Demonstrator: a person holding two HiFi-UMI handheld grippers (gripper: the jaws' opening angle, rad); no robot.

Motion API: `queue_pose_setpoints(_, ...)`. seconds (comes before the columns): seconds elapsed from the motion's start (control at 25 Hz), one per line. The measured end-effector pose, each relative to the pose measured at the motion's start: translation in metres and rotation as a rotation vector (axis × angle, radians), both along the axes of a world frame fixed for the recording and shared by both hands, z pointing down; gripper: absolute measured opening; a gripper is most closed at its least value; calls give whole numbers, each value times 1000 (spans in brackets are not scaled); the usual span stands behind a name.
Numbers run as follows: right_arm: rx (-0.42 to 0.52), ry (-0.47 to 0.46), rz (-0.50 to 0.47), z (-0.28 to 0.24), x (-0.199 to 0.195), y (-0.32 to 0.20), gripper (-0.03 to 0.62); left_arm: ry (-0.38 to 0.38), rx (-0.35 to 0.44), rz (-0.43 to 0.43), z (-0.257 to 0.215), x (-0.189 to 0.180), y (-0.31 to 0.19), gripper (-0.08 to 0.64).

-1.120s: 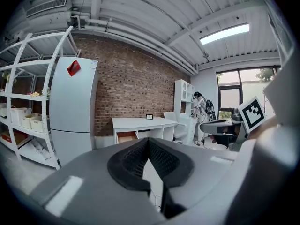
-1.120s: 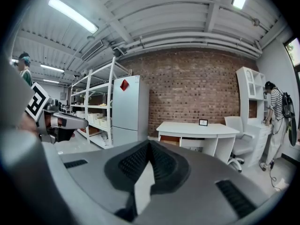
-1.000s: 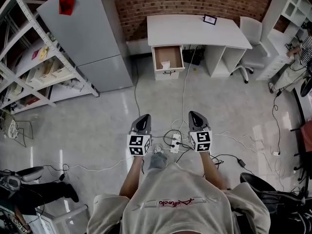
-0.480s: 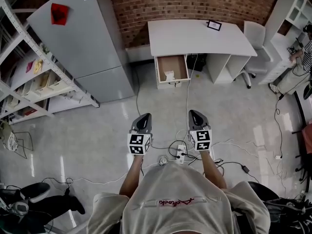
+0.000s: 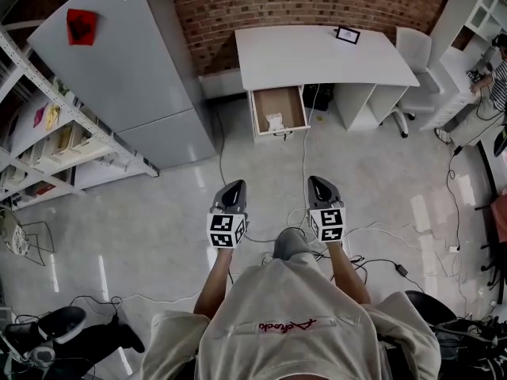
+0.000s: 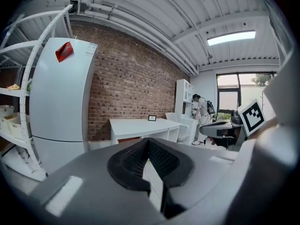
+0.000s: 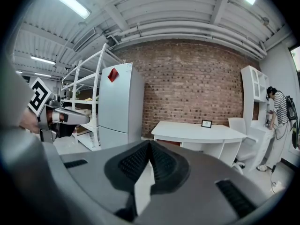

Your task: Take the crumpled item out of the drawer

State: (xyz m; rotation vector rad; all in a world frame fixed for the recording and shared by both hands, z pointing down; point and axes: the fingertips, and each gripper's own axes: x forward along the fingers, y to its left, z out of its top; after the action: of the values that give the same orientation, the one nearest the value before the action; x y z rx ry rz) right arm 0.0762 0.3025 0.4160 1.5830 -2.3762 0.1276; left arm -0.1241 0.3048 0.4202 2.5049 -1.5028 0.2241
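Note:
A white desk [image 5: 317, 54] stands against the brick wall, far ahead of me. Its drawer [image 5: 259, 111] hangs open below the left end, and a crumpled white item [image 5: 275, 122] lies inside. My left gripper [image 5: 235, 188] and right gripper [image 5: 318, 184] are held side by side at waist height, well short of the drawer. Both are shut with nothing between their jaws. The left gripper view shows its jaws [image 6: 148, 143] pressed together, with the desk [image 6: 140, 124] small beyond. The right gripper view shows the same: jaws [image 7: 150, 145] together, desk [image 7: 197, 132] far off.
A tall grey fridge [image 5: 127, 62] stands left of the desk, and a white shelf rack [image 5: 47, 133] runs further left. Cables [image 5: 380, 244] trail over the floor around my feet. A white chair [image 5: 408, 58] and a person [image 5: 497, 77] are at the right.
I have stepped a little closer to the desk and the view has shifted. Both grippers keep the same shut pose in front of me.

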Motion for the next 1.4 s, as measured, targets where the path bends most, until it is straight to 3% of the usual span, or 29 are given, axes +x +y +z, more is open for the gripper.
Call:
queue_pose_setpoints(0.28, -22, -1, 20, 10, 12, -17, 12, -4, -11, 26, 7, 12, -17, 9)
queue_pose_setpoints(0.56, -28, -17, -14, 19, -2, -62, 12, -19, -15, 4, 13, 3, -59, 9)
queue_pose_setpoints(0.84, -30, -33, -38, 30, -6, -137, 12, -37, -14, -1, 18, 6, -134, 9)
queue_pose_setpoints(1.4, -75, -39, -78, 30, 32, -322, 12, -46, -52, -31, 11, 48, -315, 9)
